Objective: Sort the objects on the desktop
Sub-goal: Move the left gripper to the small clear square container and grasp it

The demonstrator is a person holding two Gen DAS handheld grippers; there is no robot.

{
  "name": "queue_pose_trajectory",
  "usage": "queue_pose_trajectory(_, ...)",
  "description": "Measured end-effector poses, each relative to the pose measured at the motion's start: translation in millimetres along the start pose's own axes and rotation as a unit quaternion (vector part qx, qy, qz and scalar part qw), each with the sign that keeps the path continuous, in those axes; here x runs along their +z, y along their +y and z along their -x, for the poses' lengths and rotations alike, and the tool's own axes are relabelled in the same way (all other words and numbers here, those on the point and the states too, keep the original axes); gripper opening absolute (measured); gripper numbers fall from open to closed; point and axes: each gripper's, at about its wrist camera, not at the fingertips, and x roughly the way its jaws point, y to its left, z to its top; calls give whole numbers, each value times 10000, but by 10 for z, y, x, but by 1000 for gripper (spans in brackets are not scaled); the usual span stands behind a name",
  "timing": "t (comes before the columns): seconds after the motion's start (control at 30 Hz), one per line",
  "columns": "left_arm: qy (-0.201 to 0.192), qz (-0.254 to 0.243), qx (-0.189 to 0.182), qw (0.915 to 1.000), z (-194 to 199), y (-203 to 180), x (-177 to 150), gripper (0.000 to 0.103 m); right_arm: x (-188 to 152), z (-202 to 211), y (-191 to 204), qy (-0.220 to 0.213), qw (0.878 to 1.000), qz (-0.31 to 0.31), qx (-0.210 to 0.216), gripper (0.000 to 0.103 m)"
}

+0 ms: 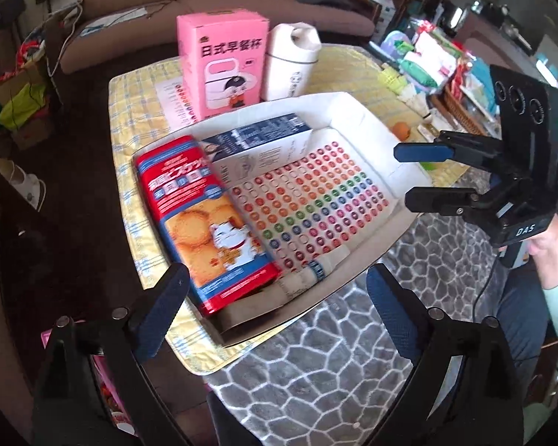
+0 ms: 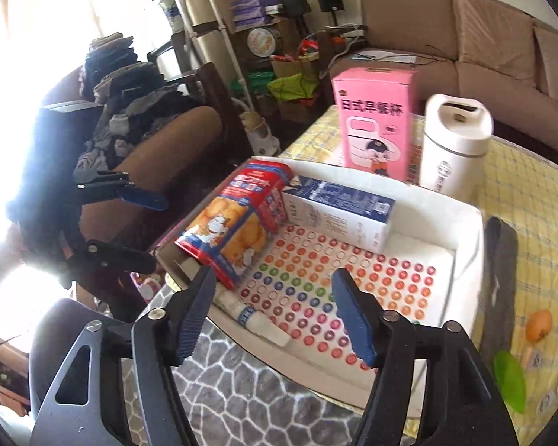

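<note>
A white tray (image 1: 353, 104) (image 2: 461, 215) lined with a sheet of coloured dots sits on the yellow checked cloth (image 1: 130, 93). Inside it lie a red biscuit box (image 1: 204, 223) (image 2: 234, 226), a blue and white carton (image 1: 256, 141) (image 2: 342, 204) and a white tube (image 1: 316, 271) (image 2: 253, 317) by the near wall. My left gripper (image 1: 273, 278) (image 2: 156, 230) is open and empty above the tray's near left corner. My right gripper (image 1: 405, 174) (image 2: 272, 277) is open too, holding nothing, at the tray's near right side.
Behind the tray stand a pink box (image 1: 223, 63) (image 2: 375, 122) and a white bottle (image 1: 290, 63) (image 2: 454, 145). A dark flat item (image 2: 498, 278) leans at the tray's right wall. An orange fruit (image 2: 538, 325) and a green piece (image 2: 509, 375) lie right. Grey patterned rug (image 1: 353, 353) below.
</note>
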Motion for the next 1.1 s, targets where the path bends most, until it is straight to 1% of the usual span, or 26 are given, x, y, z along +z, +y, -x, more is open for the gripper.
queue_pose_trajectory(0.03,-79,-70,-75,9999,-1,-104,53,103,-43,75,-86,-73,9999,-84,-84,77)
queue_pose_trajectory(0.1,-142,-187,-207,9995,-48,-323,190,103,-114,292,-280,-250,9989,-304,-261,79)
queue_pose_trajectory(0.2,-126,-400,-218,9989,-196,-677,428,103,-202,600,-640,-410,9948,-748,-563,80)
queue_pose_trajectory(0.37,-174,-657,-411,9968,-540,-1285,837,103,-371,1118,-1223,-516,9815,-1275,-1332,81)
queue_pose_trajectory(0.47,-153,-753,-553,9955,-836,-1638,1041,103,-492,1337,-1553,-576,9715,-1606,-1647,81)
queue_pose_trajectory(0.53,-92,-864,-576,9946,-1059,-1892,1162,103,-586,1455,-1761,-613,9634,-1885,-1804,81)
queue_pose_trajectory(0.63,44,-884,-455,9950,-1412,-2241,1338,103,-721,1586,-2057,-651,9511,-2275,-1986,81)
queue_pose_trajectory(0.77,263,-557,-211,9979,-1867,-2509,1537,103,-951,1725,-2360,-741,9383,-2671,-2068,81)
queue_pose_trajectory(0.83,385,-456,-74,9982,-2080,-2600,1606,101,-1055,1746,-2478,-629,9341,-2766,-2168,81)
queue_pose_trajectory(0.9,475,-423,143,9979,-2275,-2666,1641,97,-1150,1747,-2562,-450,9330,-2785,-2233,80)
queue_pose_trajectory(0.97,590,-396,243,9972,-2450,-2706,1647,92,-1243,1765,-2614,-300,9324,-2785,-2285,69)
queue_pose_trajectory(1.0,641,-391,262,9968,-2530,-2718,1636,88,-1285,1769,-2630,-216,9326,-2749,-2328,66)
queue_pose_trajectory(1.03,671,-372,308,9966,-2604,-2726,1625,86,-1315,1758,-2637,-142,9330,-2702,-2372,62)
queue_pose_trajectory(1.1,724,-303,377,9962,-2733,-2718,1606,85,-1376,1726,-2646,17,9359,-2615,-2359,60)
